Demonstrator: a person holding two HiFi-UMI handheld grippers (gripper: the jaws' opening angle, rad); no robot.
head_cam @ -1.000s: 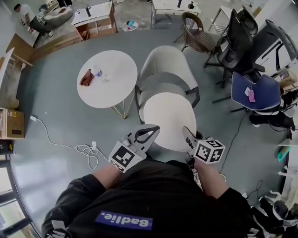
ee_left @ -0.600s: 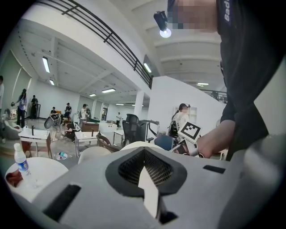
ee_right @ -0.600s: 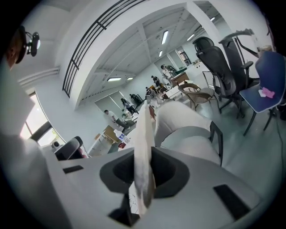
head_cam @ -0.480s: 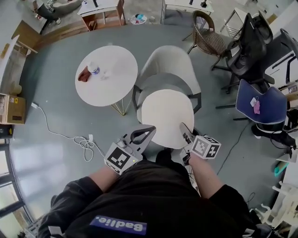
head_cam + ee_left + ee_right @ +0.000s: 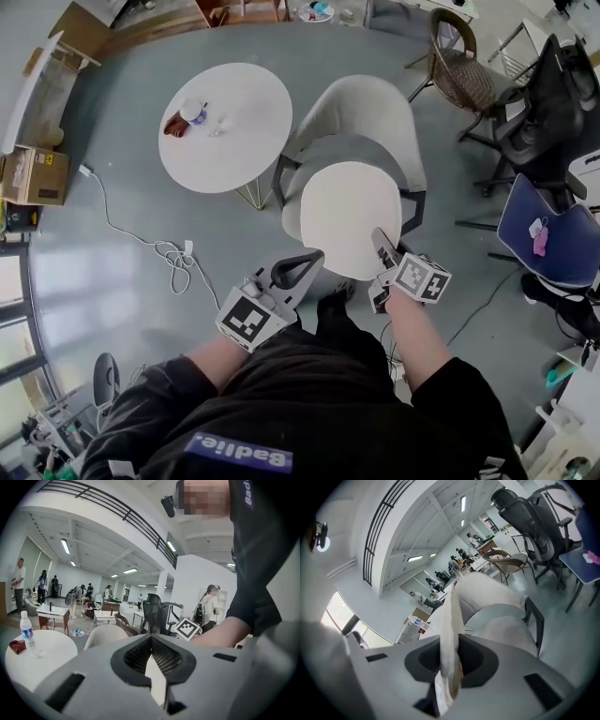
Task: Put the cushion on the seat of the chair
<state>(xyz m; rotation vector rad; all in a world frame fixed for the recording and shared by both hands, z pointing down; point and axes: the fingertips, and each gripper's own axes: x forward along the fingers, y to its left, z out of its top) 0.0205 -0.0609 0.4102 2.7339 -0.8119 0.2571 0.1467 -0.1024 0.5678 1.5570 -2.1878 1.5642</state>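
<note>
There is one round white cushion (image 5: 347, 217), one pale shell chair (image 5: 361, 112) and two grippers, one in each of the person's hands. The left gripper (image 5: 314, 256) has its jaws closed on the cushion's near-left rim, with a thin pale strip of it pinched between the pads. The right gripper (image 5: 381, 242) has its jaws nearly together, clamped on the near-right rim; seen along those jaws, the cushion stands edge-on between them. Held this way, the cushion hangs in front of and over the chair's grey seat, not lying on it.

Just left of the chair stands one round white worktop (image 5: 234, 141), carrying one water bottle (image 5: 195, 112) and one reddish cloth (image 5: 175, 126), both close to its far-left edge. A white cable (image 5: 159, 248) trails over the grey floor. A wicker chair (image 5: 459, 66), a black office chair (image 5: 548, 103) and a blue chair (image 5: 548, 230) stand off to the right, well apart from the cushion.
</note>
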